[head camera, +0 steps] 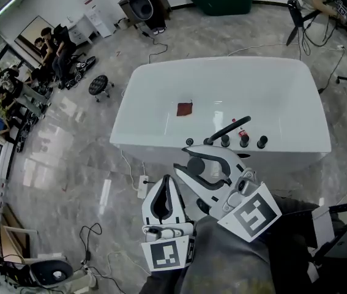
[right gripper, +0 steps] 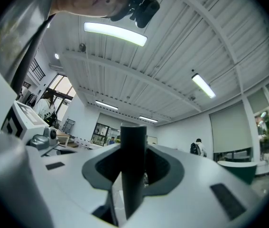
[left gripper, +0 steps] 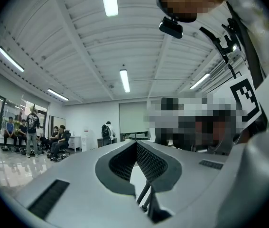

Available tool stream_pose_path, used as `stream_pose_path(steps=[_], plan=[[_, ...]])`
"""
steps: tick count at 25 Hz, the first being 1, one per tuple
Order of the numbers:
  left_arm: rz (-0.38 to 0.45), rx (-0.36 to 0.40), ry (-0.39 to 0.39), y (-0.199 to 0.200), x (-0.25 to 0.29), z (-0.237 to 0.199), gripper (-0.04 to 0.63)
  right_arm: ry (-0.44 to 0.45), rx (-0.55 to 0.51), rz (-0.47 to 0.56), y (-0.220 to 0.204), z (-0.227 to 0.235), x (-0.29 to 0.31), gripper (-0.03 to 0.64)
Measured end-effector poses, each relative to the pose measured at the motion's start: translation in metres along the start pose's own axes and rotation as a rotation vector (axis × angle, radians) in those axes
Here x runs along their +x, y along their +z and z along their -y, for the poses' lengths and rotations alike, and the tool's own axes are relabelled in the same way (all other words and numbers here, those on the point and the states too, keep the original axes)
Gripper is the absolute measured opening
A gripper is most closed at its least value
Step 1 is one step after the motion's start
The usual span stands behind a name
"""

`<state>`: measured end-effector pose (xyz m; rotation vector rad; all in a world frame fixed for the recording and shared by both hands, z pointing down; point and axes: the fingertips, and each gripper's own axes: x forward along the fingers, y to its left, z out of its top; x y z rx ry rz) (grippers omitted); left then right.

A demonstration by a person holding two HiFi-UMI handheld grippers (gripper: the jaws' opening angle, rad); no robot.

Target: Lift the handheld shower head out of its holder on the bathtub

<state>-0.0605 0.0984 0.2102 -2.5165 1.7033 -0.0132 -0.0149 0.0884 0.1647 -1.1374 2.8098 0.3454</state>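
In the head view the shower head [head camera: 229, 128] lies along the bathtub's [head camera: 138, 97] near rim, my right tongs [head camera: 199, 152] at its lower end and my left tongs [head camera: 166, 179] short of the bathtub. In the left gripper view my left tongs are together, empty. In the right gripper view my right tongs are clamped on the shower head's dark handle.

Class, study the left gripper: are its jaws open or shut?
Shut. In the left gripper view, the left gripper's two meshed pads meet along one line, with nothing held between them.
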Motion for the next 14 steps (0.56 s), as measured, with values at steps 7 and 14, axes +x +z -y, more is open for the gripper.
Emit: stream_pose_path(steps=[7,14], plan=[[-0.014,-0.004,0.018,-0.001,0.007,-0.016,0.002,0.008,0.014,-0.009,-0.005,0.003,0.019,0.120],[-0.038,-0.008,0.028,-0.010,0.015,-0.021,0.002,0.013,0.013,0.001,-0.011,0.009,0.026,0.120]])
